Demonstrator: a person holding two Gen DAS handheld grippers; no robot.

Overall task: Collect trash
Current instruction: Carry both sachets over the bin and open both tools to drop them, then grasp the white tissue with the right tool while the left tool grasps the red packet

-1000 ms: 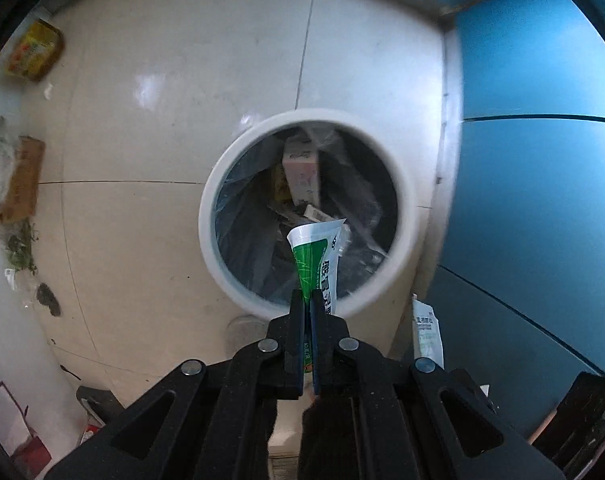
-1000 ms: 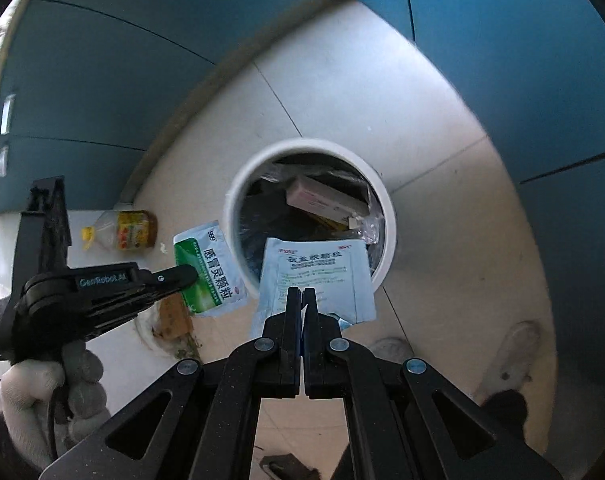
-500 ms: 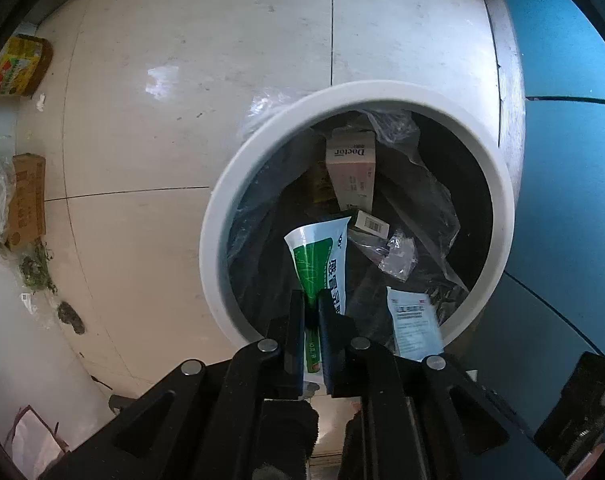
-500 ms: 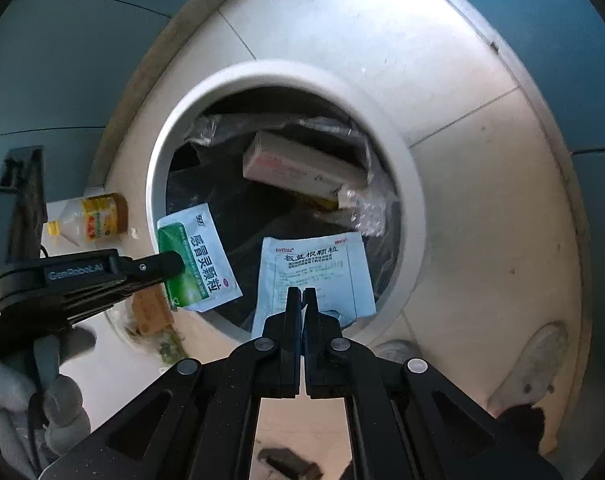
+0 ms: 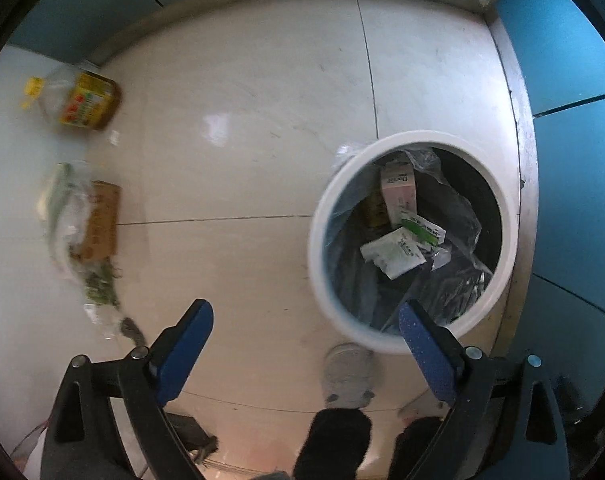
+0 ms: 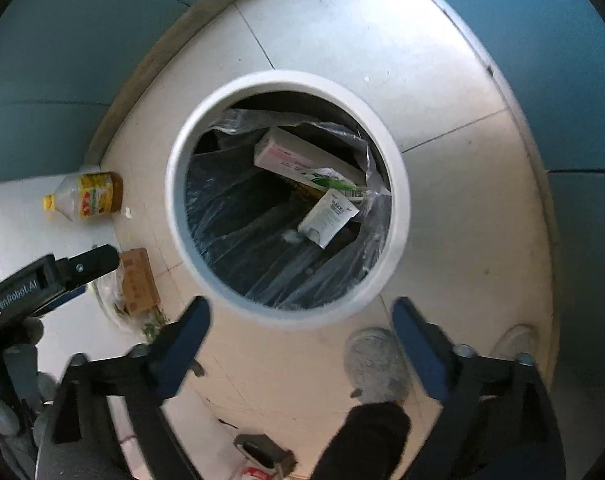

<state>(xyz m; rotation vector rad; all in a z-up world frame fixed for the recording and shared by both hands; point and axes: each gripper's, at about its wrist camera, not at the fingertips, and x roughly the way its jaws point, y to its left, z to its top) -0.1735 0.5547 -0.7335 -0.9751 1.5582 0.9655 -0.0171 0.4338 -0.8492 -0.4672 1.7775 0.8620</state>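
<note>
1. Above the white bin (image 6: 286, 312), both tools point steeply down: the right hand-held gripper (image 6: 300, 312) has its blue jaws spreading wide with nothing between them, and the left hand-held gripper (image 5: 304, 320) is opening just the same, also empty.
2. Two sachets lie inside the bin on its black liner (image 6: 238, 232): a white one (image 6: 328, 218) and a green-and-white one (image 6: 330, 180), both resting against a pink-and-white carton (image 6: 290, 152). This part of the job looks done.
3. Trash is still on the floor beside the bin: a plastic bottle (image 5: 82, 100) with a yellow cap lying on its side, a brown cardboard box (image 5: 100, 220), and a crumpled clear wrapper (image 5: 62, 216) with green scraps (image 5: 100, 280) near it.
4. The bottle looks light, rigid and smooth, so it may roll or slip; pinching across the narrow neck near the cap seems safest.
5. The box should be stiff and light; take it across its short sides.
6. The wrapper is soft and flimsy; pinch a bunched fold, low to the floor.
7. The scraps are loose and probably too fine for the jaws.
</note>
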